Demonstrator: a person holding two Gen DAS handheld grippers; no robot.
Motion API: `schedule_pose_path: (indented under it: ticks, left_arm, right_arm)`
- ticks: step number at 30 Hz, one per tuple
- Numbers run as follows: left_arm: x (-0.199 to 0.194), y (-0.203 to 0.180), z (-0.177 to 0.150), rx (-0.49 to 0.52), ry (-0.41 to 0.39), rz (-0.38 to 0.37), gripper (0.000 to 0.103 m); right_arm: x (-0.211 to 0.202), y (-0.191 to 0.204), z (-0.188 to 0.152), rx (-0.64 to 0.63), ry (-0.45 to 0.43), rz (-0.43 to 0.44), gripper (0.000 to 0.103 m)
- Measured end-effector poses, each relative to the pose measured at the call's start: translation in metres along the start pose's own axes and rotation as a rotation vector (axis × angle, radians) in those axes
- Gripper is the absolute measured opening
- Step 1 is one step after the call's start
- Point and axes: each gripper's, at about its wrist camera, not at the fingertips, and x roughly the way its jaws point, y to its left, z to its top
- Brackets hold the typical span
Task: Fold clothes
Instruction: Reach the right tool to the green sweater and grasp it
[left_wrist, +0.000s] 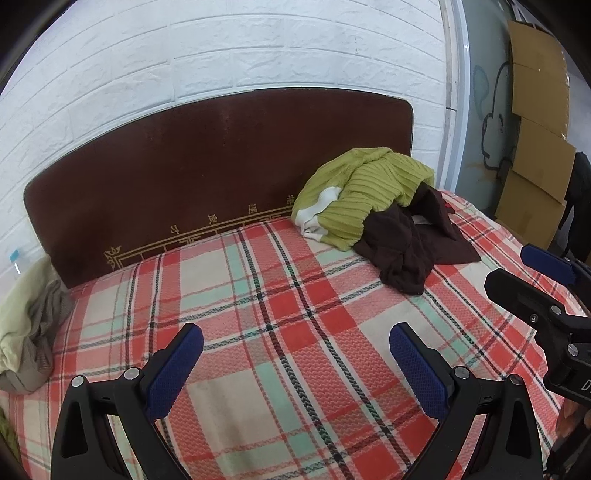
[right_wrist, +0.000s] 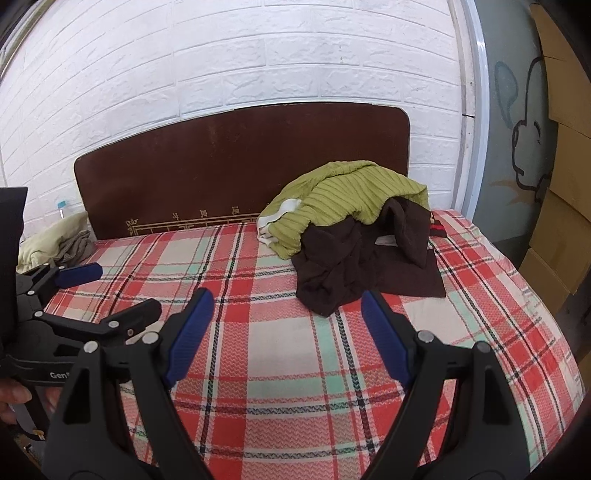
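Both hand-held grippers, left (left_wrist: 295, 347) and right (right_wrist: 288, 314), spread apart, plaid bedspread (left_wrist: 280, 295), brown headboard (left_wrist: 221, 162), white brick wall (left_wrist: 221, 48)

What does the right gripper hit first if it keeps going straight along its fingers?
Probably the dark brown garment: the right gripper, open and empty, points at its near edge over bare plaid blanket. Depth is uncertain.

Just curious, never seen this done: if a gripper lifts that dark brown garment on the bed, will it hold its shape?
Probably not. The brown garment lies crumpled in soft folds, so it likely droops. The green knit overlaps it and may get dragged along.
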Motion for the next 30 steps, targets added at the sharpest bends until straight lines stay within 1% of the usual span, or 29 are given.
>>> schedule_pose_path:
  ticks: [4, 7, 9, 11, 15, 18, 21, 26, 28, 29, 30]
  left_arm:
    - [0.016, 0.004, 0.01, -0.005, 0.008, -0.021, 0.103]
    - [0.029, 0.008, 0.016, -0.016, 0.017, -0.026, 0.103]
    - [0.036, 0.011, 0.019, -0.026, 0.022, -0.029, 0.103]
    - [0.041, 0.014, 0.02, -0.041, 0.028, -0.031, 0.103]
    - [0.05, 0.021, 0.017, -0.055, 0.041, -0.03, 0.103]
    - [0.056, 0.028, 0.015, -0.064, 0.048, -0.03, 0.103]
    - [0.062, 0.035, 0.013, -0.076, 0.053, -0.025, 0.103]
    - [0.074, 0.045, 0.008, -0.096, 0.07, -0.026, 0.103]
    - [0.079, 0.047, 0.006, -0.103, 0.079, -0.026, 0.103]
    - [0.08, 0.048, 0.005, -0.108, 0.083, -0.032, 0.103]
    - [0.082, 0.049, 0.004, -0.112, 0.088, -0.035, 0.103]
  right_arm:
    - [0.021, -0.001, 0.012, -0.065, 0.007, 0.004, 0.083]
    - [0.049, -0.002, 0.025, -0.119, 0.026, 0.003, 0.083]
    - [0.073, -0.003, 0.033, -0.148, 0.065, 0.018, 0.083]
    - [0.096, -0.001, 0.039, -0.182, 0.084, 0.0, 0.083]
    - [0.154, 0.009, 0.042, -0.287, 0.173, -0.004, 0.083]
    - [0.19, 0.016, 0.044, -0.347, 0.195, -0.019, 0.083]
    - [0.217, 0.021, 0.046, -0.408, 0.204, -0.056, 0.083]
    - [0.252, 0.031, 0.048, -0.515, 0.222, -0.094, 0.083]
    - [0.262, 0.035, 0.045, -0.581, 0.229, -0.133, 0.083]
    - [0.264, 0.036, 0.044, -0.606, 0.228, -0.151, 0.081]
    - [0.265, 0.036, 0.044, -0.621, 0.225, -0.163, 0.072]
